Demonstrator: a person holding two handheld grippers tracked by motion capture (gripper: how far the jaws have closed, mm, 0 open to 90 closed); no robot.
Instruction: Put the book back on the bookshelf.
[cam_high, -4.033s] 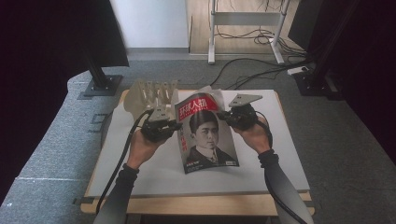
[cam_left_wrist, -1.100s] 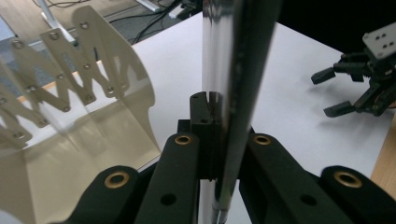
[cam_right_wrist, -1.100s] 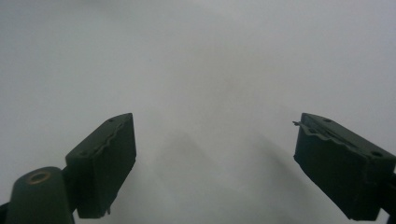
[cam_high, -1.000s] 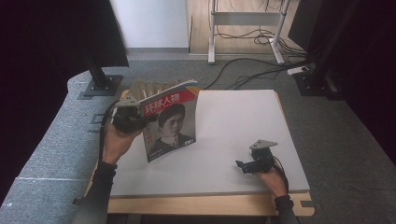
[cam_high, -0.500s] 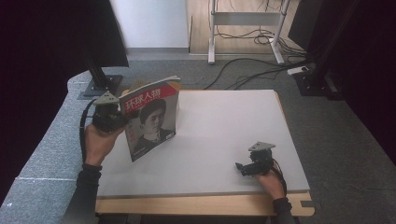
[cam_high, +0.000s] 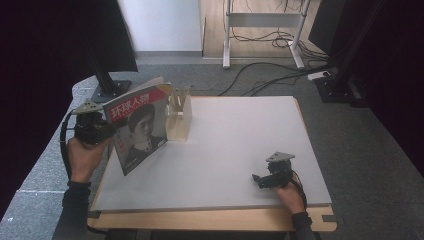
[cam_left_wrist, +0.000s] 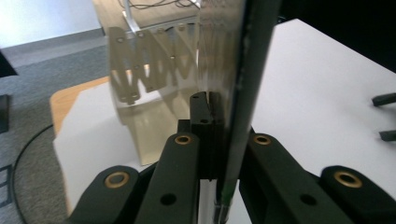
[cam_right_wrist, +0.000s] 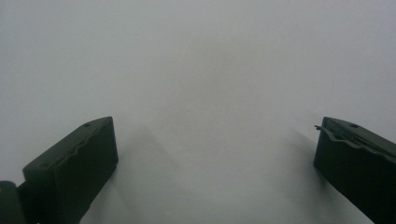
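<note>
Black fingers (cam_left_wrist: 205, 135) of the left gripper (cam_high: 92, 127) are pinched tight on the edge of a magazine (cam_high: 139, 125), the pads pressing the thin stack of pages from both sides, as the left gripper view shows with the glossy sheet running straight up between them. That edge grip seems chosen so the magazine can be carried standing on end rather than flat: in the high view it is held up off the bench (cam_high: 235, 150), cover facing the camera, tilted a little, at the bench's left side. Just beside it, on its right, stands a pale wooden slotted rack (cam_high: 179, 117) near the far left corner of the bench; holding the magazine upright and close to those slots suggests it is meant to be slid into one of them, spine or edge first

Over at the near right of the bench the right gripper (cam_high: 272, 175) rests low over the white surface with its fingers (cam_right_wrist: 74, 163) spread wide and nothing between them, well apart from the magazine and rack, likely parked out of the way while the left hand works
</note>
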